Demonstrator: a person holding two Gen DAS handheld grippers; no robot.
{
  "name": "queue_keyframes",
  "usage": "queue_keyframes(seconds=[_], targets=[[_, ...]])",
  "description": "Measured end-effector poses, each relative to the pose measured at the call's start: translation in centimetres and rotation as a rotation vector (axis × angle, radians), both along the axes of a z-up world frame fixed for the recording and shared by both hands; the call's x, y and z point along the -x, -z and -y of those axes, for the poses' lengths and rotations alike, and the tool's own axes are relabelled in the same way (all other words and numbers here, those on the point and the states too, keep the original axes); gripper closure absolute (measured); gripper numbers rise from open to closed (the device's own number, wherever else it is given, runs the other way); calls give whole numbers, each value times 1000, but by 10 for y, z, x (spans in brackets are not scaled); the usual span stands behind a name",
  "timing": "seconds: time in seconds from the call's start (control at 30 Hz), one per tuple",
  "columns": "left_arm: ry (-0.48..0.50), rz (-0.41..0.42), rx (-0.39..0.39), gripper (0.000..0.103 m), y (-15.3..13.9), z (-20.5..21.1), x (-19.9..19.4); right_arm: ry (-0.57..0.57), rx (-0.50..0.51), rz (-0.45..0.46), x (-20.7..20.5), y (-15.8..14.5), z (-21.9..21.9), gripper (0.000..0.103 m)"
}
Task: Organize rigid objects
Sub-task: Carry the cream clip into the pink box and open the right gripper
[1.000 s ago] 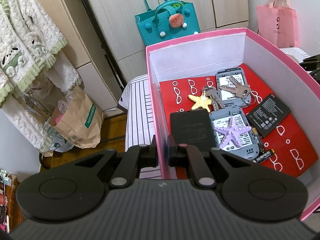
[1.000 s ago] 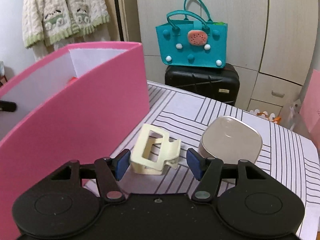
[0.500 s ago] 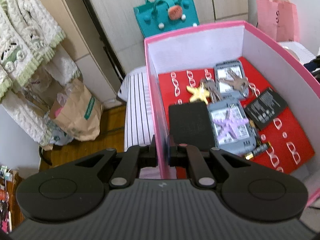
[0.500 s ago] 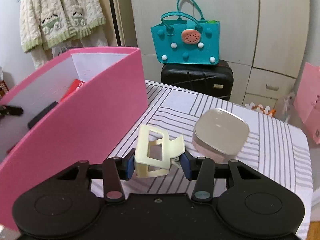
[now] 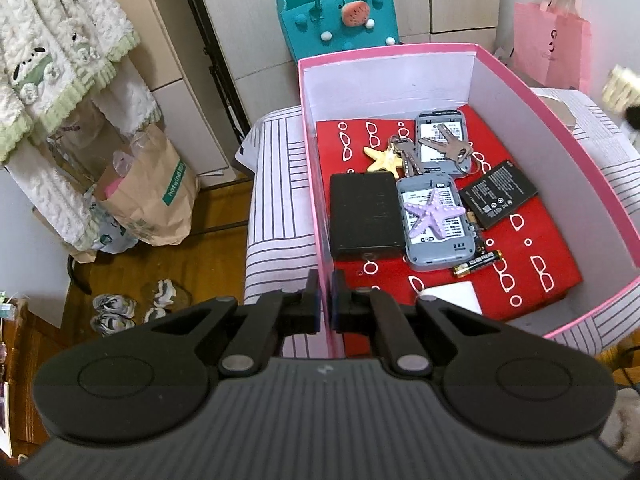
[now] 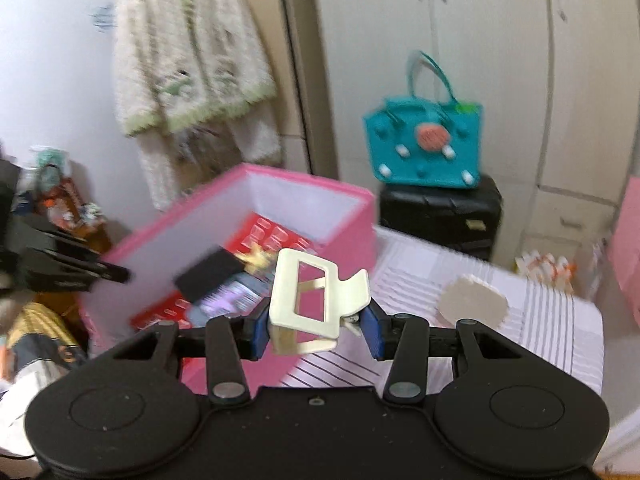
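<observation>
My left gripper (image 5: pixel 325 300) is shut on the near left wall of the pink box (image 5: pixel 520 92). The box holds a black case (image 5: pixel 366 216), two grey phones, keys (image 5: pixel 444 148), a purple starfish (image 5: pixel 432 212), a yellow starfish (image 5: pixel 384 158), a black battery (image 5: pixel 498 196) and an AA battery. My right gripper (image 6: pixel 316 326) is shut on a cream hair claw clip (image 6: pixel 316 292), held in the air above the table, right of the pink box (image 6: pixel 352 240). The clip and gripper show blurred at the right edge of the left wrist view (image 5: pixel 620 84).
The box stands on a table with a striped cloth (image 5: pixel 276 184). A round silver tin (image 6: pixel 472 300) lies on the cloth to the right. A teal bag (image 6: pixel 424 148) sits on a black suitcase (image 6: pixel 440 212) behind. Paper bag (image 5: pixel 152 196) and shoes are on the floor at left.
My right gripper closed on the clip, lifted it off the cloth and swung up and left toward the box. My left gripper kept its hold on the box wall, the view rising.
</observation>
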State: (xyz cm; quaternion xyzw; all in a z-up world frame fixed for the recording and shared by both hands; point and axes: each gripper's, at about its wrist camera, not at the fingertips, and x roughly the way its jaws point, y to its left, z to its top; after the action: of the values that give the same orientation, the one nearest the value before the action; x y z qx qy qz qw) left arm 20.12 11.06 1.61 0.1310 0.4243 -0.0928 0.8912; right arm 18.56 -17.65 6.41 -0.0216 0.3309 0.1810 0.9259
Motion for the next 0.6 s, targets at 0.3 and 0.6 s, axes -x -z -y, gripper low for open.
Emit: queue_keyframes(seconds=[0.3, 0.6], targets=[[-44, 42, -10, 99, -1, 3, 10, -208, 13, -71, 3, -10, -42, 52], [-105, 81, 41, 99, -4, -1, 21, -315, 147, -151, -16, 15, -78, 52]])
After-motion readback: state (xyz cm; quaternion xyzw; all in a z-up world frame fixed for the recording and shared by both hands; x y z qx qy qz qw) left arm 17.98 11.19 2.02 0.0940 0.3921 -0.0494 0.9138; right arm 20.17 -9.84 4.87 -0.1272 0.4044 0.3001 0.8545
